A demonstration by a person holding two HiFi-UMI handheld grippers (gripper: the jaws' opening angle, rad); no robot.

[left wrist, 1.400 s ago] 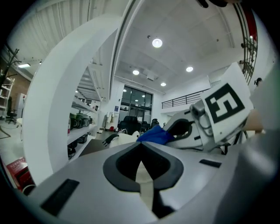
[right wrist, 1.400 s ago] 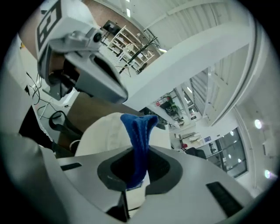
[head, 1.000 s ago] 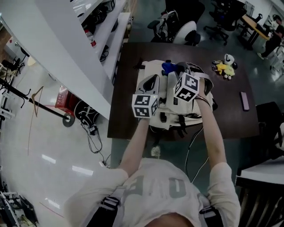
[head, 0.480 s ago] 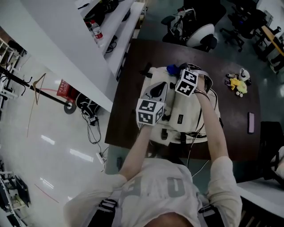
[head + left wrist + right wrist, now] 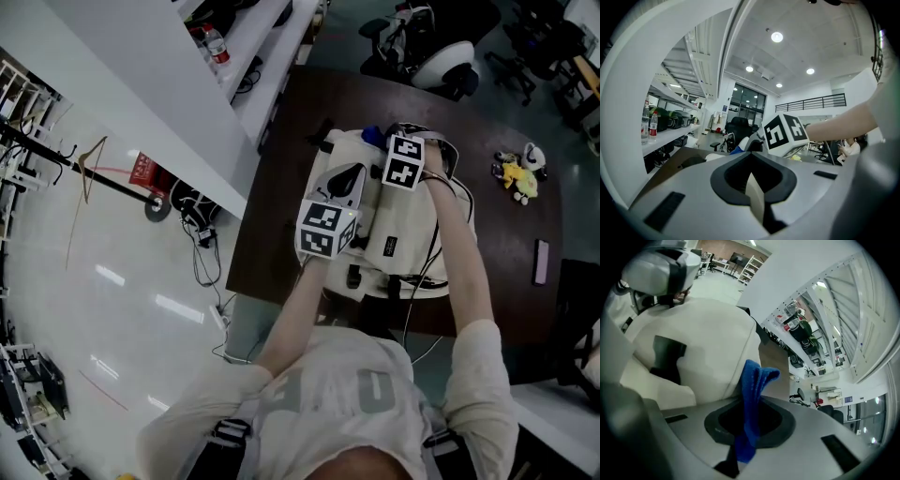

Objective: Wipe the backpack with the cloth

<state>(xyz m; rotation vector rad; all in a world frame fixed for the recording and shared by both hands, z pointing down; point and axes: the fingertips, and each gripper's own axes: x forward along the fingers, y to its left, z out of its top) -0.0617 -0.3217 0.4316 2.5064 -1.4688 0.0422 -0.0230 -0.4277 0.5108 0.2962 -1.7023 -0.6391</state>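
Between right gripper's (image 5: 746,430) jaws, cloth (image 5: 757,380) (blue)

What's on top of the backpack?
The right gripper holds a blue cloth over the backpack; the left gripper pinches its fabric. Whether the cloth touches is hidden.

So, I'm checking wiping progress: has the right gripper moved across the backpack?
Yes. Against the backpack, the right gripper has slid toward its far end.

Backpack (image 5: 398,220) on dark table (image 5: 511,234), blue cloth (image 5: 372,137)
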